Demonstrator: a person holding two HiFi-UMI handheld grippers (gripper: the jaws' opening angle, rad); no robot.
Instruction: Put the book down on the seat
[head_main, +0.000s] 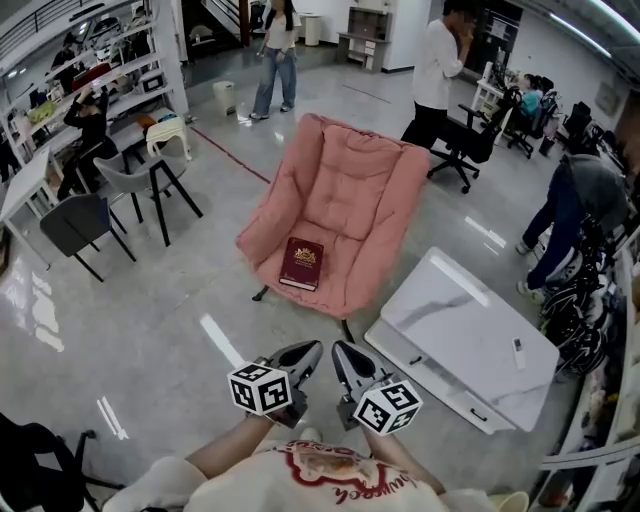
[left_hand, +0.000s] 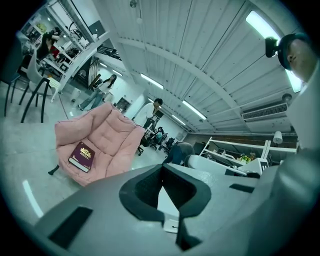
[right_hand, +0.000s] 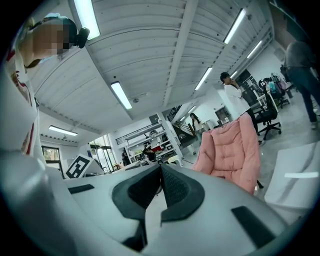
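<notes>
- Book (head_main: 301, 263) lies flat on the pink chair (head_main: 352, 185) seat, centre of the head view.
- Left gripper (head_main: 313, 348), lower centre: jaws closed, empty.
- Right gripper (head_main: 339, 348), just beside it: jaws closed, empty.
- Both well apart from the book.

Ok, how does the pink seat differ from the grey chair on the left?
The pink seat is soft, quilted and low; the grey chair is a hard shell on tall black legs. The pink seat holds the red book; the grey chair does not. Both are unoccupied.
</notes>
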